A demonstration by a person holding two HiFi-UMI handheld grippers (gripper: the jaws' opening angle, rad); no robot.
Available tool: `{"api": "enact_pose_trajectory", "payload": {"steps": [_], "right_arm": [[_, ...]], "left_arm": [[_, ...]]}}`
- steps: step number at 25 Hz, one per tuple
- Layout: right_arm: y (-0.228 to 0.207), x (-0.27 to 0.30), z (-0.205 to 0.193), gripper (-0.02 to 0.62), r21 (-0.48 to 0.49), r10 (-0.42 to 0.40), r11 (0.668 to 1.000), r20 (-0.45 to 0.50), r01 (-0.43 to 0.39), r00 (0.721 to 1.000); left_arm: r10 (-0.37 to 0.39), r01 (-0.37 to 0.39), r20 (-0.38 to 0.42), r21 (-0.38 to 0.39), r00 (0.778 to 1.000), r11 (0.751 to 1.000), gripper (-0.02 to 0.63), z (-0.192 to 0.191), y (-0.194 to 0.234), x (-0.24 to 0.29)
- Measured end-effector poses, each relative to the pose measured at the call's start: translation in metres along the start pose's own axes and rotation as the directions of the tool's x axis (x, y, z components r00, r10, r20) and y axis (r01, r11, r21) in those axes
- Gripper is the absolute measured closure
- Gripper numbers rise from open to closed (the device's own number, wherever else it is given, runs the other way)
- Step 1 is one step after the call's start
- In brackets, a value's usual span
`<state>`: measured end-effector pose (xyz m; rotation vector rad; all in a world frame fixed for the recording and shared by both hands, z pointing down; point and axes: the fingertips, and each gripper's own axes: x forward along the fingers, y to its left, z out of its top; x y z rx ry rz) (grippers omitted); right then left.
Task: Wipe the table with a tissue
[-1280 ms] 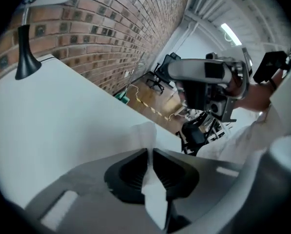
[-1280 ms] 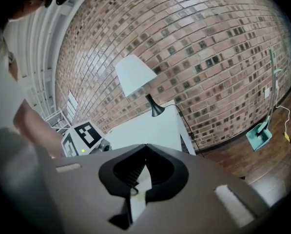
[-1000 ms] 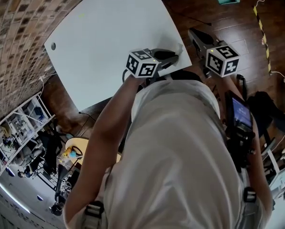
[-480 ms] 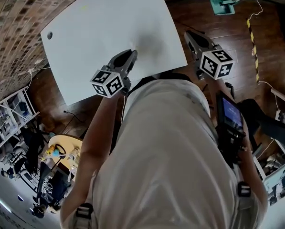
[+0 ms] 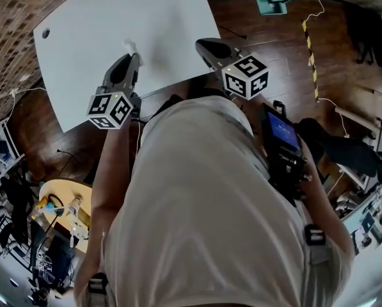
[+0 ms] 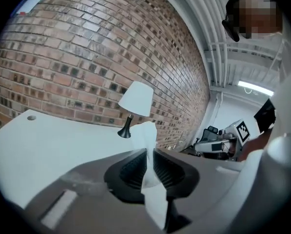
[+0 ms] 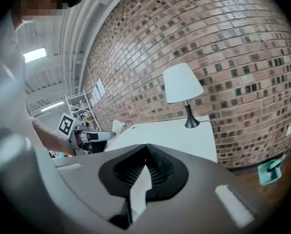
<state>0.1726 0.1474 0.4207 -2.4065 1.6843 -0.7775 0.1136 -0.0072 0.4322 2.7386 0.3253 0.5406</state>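
My left gripper (image 5: 132,55) hovers over the front edge of the white table (image 5: 114,18), shut on a white tissue (image 5: 129,45) that sticks up past its tips. In the left gripper view the tissue (image 6: 146,133) is pinched between the ribbed pads and hangs down behind them, with the gripper (image 6: 149,151) above the table (image 6: 48,140). My right gripper (image 5: 202,43) is beyond the table's right front corner, over the floor. Its jaws (image 7: 146,146) meet at the tip. A thin white strip (image 7: 139,186) shows in the slot behind them; I cannot tell what it is.
A white lamp (image 6: 135,101) stands at the table's far edge against the brick wall (image 7: 223,43). A cable hole (image 5: 45,33) is near the table's left corner. A teal dustpan (image 5: 267,2) and a striped cable (image 5: 309,50) lie on the wooden floor. Cluttered shelves (image 5: 24,222) stand at the left.
The left gripper has come off the table's right front corner and swung left and up with the tissue in it. The right gripper has also moved left, closer to the table's corner.
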Motion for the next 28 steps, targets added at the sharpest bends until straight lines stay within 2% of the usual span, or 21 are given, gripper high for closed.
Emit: {"api": "enact_pose_trajectory", "payload": {"steps": [2, 5, 18, 28], "right_arm": [[0.026, -0.006, -0.002, 0.588, -0.046, 0.041, 0.998, -0.01, -0.042, 0.999], [0.049, -0.01, -0.005, 0.588, -0.082, 0.056, 0.995, -0.005, -0.056, 0.998], [0.089, -0.02, -0.032, 0.589, -0.1, 0.053, 0.993, -0.012, -0.054, 0.999], [0.123, -0.032, -0.06, 0.589, -0.104, 0.04, 0.994, -0.018, -0.042, 0.999]], "left_arm": [[-0.002, 0.002, 0.021, 0.005, 1.0, 1.0, 0.557, -0.002, -0.01, -0.008], [-0.019, 0.019, 0.047, 0.001, 0.999, 1.0, 0.557, -0.005, -0.021, -0.021], [-0.05, 0.049, 0.032, 0.031, 0.998, 0.998, 0.557, -0.039, -0.041, -0.074], [-0.064, 0.064, 0.03, 0.001, 0.997, 0.998, 0.557, -0.066, -0.053, -0.104]]}}
